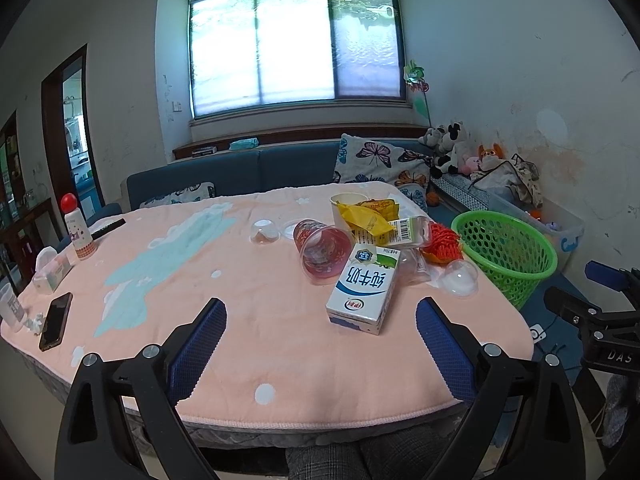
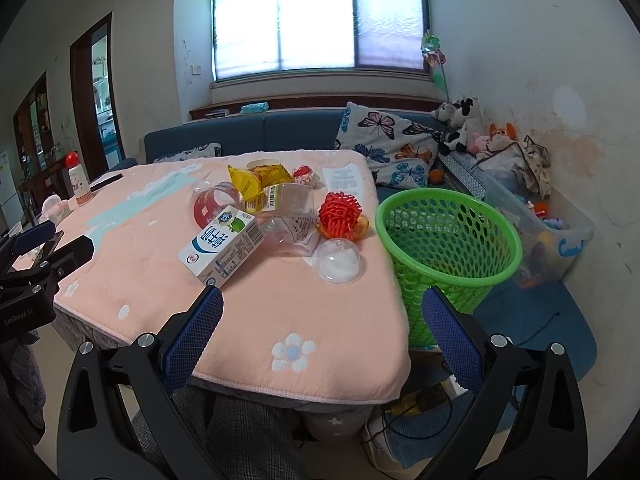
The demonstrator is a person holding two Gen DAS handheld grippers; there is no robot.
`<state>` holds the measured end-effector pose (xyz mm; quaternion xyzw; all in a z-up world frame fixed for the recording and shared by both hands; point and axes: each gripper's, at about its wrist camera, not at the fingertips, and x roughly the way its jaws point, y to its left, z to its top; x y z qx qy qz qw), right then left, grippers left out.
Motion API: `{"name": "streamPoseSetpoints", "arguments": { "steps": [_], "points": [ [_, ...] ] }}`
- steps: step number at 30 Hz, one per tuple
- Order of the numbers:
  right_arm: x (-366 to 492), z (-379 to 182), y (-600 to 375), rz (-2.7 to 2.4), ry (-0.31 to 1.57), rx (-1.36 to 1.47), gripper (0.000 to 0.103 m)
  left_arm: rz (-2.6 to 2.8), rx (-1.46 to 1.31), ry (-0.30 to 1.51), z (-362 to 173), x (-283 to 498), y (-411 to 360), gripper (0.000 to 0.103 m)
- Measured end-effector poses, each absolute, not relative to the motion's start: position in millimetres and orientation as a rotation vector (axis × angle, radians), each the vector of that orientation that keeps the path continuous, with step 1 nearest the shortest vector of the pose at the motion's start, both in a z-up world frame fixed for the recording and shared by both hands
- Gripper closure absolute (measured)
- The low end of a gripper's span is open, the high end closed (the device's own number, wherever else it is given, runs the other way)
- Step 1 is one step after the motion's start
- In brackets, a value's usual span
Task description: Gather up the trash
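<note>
Both claws spread wide and empty, short of the trash pile.

My left claw (image 1: 321, 320) hung over the near edge of the table (image 1: 280, 360) with its blue pads (image 1: 199, 340) far apart and nothing between them; my right claw (image 2: 322, 312) was just as wide and just as empty, so I judged no pickup had begun. From the left claw, the milk carton (image 1: 362, 290) lay flat at twelve o'clock, nearest and the easiest first grab. Past it, at about one o'clock, the rest was heaped: a tipped plastic cup (image 1: 322, 249), yellow wrappers (image 1: 366, 216), a red net (image 1: 442, 245) and a clear dome lid (image 1: 458, 278). The green basket (image 2: 448, 236) stood off the table's right edge, at one o'clock from my right claw, with its mouth up, which I took as placed there for short drops.
</note>
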<state>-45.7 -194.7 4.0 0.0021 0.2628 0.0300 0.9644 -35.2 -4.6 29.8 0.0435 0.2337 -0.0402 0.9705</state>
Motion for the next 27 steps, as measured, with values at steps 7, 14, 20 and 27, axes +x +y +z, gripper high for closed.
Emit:
{"name": "streamPoseSetpoints", "arguments": {
  "steps": [7,14,20,27],
  "points": [
    [-45,4,-194,0.067,0.530,0.000,0.005,-0.082,0.085,0.477,29,-35,-4,0.010],
    [-41,1,-192,0.076,0.536,-0.005,0.005,-0.080,0.082,0.479,29,-33,-2,0.010],
    [-39,1,-192,0.083,0.536,-0.005,0.005,-0.084,0.083,0.485,29,-29,-2,0.010],
    [-34,-1,-189,0.097,0.536,-0.017,0.005,-0.084,0.074,0.494,24,-26,2,0.010]
  ]
}}
